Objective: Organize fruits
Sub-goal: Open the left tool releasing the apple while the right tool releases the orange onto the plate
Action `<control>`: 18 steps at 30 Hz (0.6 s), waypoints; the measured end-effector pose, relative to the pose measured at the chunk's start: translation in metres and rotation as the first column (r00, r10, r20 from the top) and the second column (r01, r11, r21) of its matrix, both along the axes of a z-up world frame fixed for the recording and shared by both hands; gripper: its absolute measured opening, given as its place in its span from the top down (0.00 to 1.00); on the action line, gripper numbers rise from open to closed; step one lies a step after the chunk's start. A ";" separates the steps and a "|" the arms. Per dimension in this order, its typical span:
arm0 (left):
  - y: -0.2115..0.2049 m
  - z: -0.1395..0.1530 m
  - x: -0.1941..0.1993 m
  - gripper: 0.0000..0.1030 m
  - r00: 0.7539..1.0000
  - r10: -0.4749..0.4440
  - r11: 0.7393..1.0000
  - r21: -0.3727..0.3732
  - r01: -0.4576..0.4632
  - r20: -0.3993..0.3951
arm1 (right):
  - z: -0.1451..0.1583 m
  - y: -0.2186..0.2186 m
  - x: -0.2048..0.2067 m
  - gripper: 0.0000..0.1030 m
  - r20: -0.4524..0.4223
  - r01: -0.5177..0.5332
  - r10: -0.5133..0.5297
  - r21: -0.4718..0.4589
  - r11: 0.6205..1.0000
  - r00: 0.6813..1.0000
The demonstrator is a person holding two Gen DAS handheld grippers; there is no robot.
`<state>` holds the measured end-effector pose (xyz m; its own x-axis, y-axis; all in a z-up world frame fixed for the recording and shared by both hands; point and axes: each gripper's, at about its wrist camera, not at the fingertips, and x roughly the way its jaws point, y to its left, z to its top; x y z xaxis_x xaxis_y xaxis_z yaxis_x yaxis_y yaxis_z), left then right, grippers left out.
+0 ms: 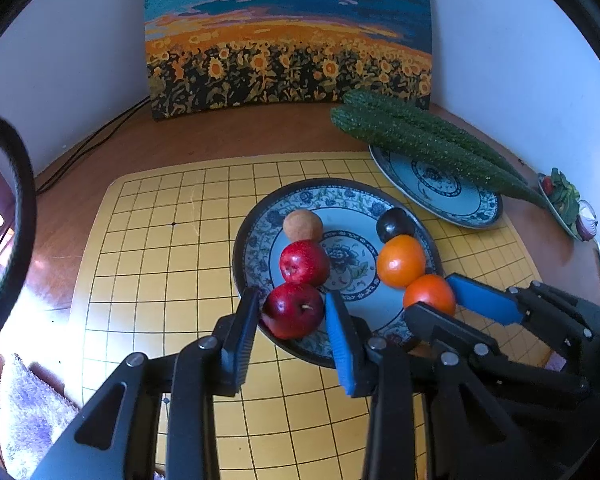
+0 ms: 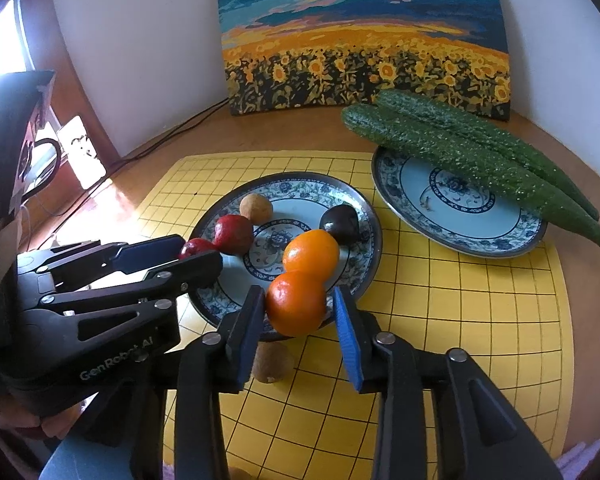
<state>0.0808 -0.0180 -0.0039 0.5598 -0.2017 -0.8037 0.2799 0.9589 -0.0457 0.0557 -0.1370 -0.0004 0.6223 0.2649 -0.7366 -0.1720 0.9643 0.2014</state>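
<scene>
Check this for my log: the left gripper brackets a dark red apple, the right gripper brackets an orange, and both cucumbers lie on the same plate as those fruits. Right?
Not quite. The cucumbers lie across the second plate, as the right wrist view shows. The left gripper does bracket the dark red apple and the right gripper the orange, both on the near plate.

Patterned blue-white plate (image 1: 256, 236), frame centre, holds six fruits in two rows. Left row: dark red apple (image 1: 293, 310) at the near rim, stem up; brighter red apple (image 1: 304, 262) touching behind it; tan round fruit (image 1: 302, 225) furthest back. Right row: orange (image 1: 429, 293) at the near rim, second orange (image 1: 401, 261) touching it, dark plum (image 1: 394, 224) behind. Another tan fruit (image 2: 272, 362) lies off the plate on the yellow mat, lower centre of the right wrist view.
</scene>
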 end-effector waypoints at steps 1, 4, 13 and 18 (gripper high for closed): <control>0.000 0.000 0.000 0.65 1.000 0.001 1.000 0.001 -0.001 0.000 | 0.001 -0.001 0.000 0.60 0.002 0.002 -0.002 0.001 1.000 1.000; 0.002 0.002 -0.001 0.62 1.000 0.007 1.000 0.004 -0.007 0.002 | 0.003 -0.002 -0.002 0.56 0.009 0.007 -0.007 -0.005 1.000 1.000; 0.000 0.011 -0.011 0.57 1.000 -0.002 1.000 0.009 0.002 0.021 | 0.011 -0.009 -0.011 0.53 0.055 0.022 -0.023 0.011 1.000 0.998; -0.003 0.013 -0.015 0.57 1.000 -0.009 1.000 0.020 0.009 0.021 | 0.009 -0.013 -0.013 0.53 0.055 0.029 -0.030 0.011 1.000 0.998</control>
